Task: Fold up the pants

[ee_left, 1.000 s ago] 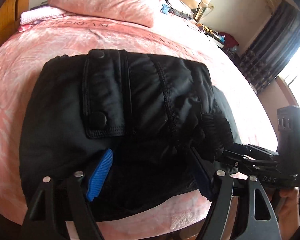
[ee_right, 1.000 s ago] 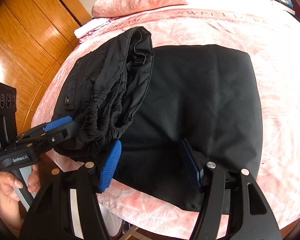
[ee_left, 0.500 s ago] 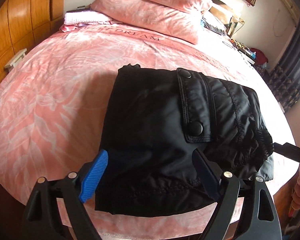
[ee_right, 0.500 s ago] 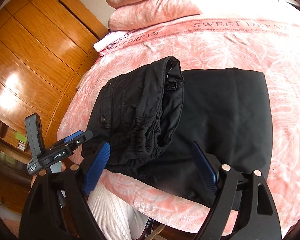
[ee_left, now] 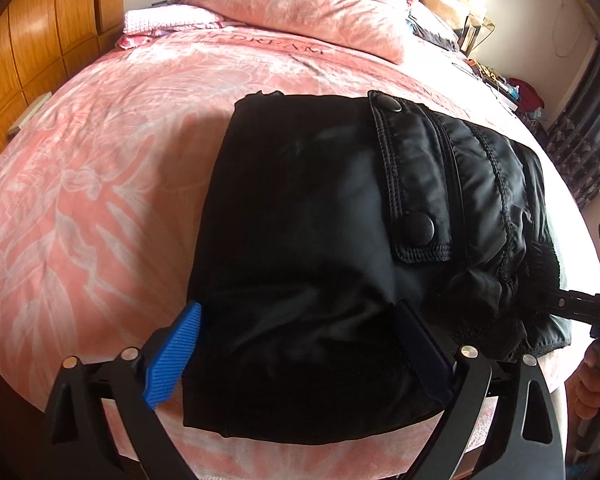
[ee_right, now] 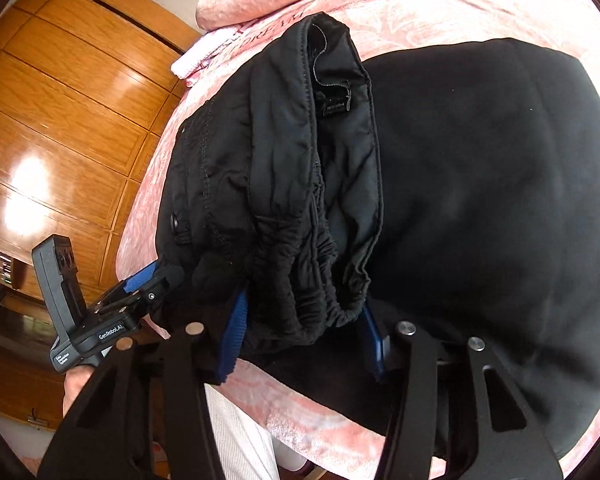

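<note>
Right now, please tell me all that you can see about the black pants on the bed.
The black pants lie folded in layers on the pink bedspread, near its front edge. The cloth looks smooth, slightly shiny, and quilted along stitched seams. A pocket flap with two round snaps faces up. The gathered elastic waistband opens toward the right claw, showing a small label inside. The left claw, open, straddles the near folded edge; the right claw's fingers stand either side of the waistband.

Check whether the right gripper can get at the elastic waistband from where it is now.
Probably yes. The right gripper is open, with the bunched elastic waistband of the pants lying right between its blue pads. Nothing blocks it; the left gripper sits off to the side.
</note>
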`<state>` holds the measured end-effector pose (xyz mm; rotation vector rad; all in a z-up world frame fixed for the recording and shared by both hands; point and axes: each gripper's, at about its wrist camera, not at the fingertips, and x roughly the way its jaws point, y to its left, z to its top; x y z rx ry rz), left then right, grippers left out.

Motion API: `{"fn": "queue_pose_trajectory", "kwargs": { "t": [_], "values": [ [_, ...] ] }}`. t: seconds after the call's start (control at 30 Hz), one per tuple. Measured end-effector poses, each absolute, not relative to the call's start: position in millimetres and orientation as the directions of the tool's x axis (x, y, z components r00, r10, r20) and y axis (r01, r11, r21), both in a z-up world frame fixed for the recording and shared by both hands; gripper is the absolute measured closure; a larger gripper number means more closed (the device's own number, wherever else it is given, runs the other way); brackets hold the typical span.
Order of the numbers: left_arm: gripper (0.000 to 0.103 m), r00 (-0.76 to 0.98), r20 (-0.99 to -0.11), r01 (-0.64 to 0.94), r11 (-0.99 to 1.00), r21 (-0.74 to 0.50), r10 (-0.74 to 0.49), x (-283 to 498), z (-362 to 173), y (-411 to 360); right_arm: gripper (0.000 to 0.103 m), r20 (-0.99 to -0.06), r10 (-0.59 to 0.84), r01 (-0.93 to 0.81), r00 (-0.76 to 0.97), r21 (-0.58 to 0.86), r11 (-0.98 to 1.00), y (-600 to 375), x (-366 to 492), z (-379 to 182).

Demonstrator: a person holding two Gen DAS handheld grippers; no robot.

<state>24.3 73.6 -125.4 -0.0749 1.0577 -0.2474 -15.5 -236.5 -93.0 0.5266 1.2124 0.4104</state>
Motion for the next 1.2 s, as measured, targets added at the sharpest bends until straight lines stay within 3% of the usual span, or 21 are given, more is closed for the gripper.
{"fn": "queue_pose_trajectory", "kwargs": {
  "t": [0.23,0.47,0.83,1.2],
  "values": [
    [0.006,0.465,-0.841,0.106,0.961,-0.257,-0.276,20,-115,93,0.070,-0.779,0.522,-0.060,0.349,0.537,0.841,-226,-22,-75],
    [0.006,0.490,-0.815,0.011,0.937,-0.349,-0.309,16,-102,127,0.072,-0.686,0.597,-0.143,0.415,0.599,0.788,-230,-29,-22],
    [0.006,0.489,-0.784,0.112,0.919,-0.379,-0.383,17,-86,99,0.073,-0.655,0.541,-0.145,0.528,0.558,0.817,-281,-52,32],
    [0.006,0.456,-0.803,0.213,0.923,-0.320,-0.384,22,-85,45,0.073,-0.728,0.434,0.003,0.530,0.514,0.858,-358,-76,4]
  ]
}}
